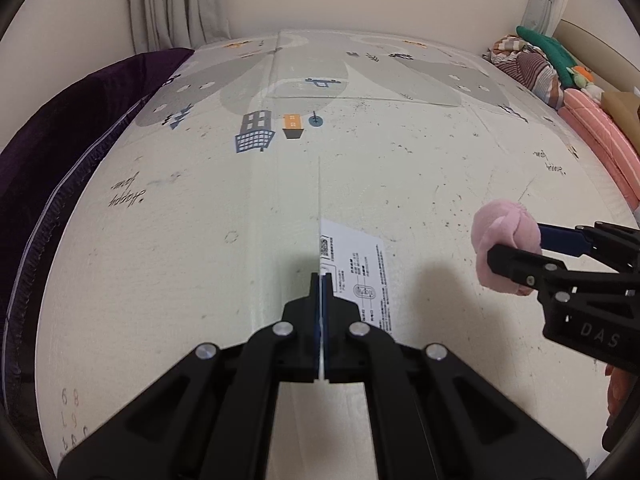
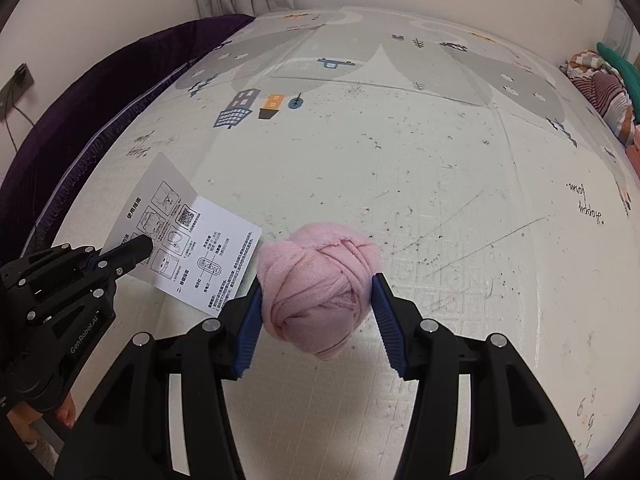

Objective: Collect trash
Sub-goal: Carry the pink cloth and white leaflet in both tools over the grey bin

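Note:
My left gripper point(image 1: 321, 277) is shut on a white printed instruction card point(image 1: 360, 268), which I see nearly edge-on, lifted off the play mat point(image 1: 200, 240). In the right wrist view the same card point(image 2: 208, 248) shows diagrams and a QR code, pinched at its near edge by the left gripper point(image 2: 138, 249). My right gripper point(image 2: 316, 286) is shut on a pink balled-up cloth point(image 2: 316, 276), its blue pads point(image 2: 250, 320) pressing both sides. The ball hangs just above the mat. In the left wrist view the pink ball point(image 1: 502, 232) and right gripper point(image 1: 510, 246) sit at the right.
A dark purple cushion point(image 1: 60, 152) borders the mat's left side. Striped clothes point(image 1: 528, 68), a green plush point(image 1: 548, 46) and pink bedding point(image 1: 600, 136) lie along the right. Curtains hang behind. A wall socket with a cable point(image 2: 18, 78) is at left. A hand point(image 1: 620, 392) holds the right gripper.

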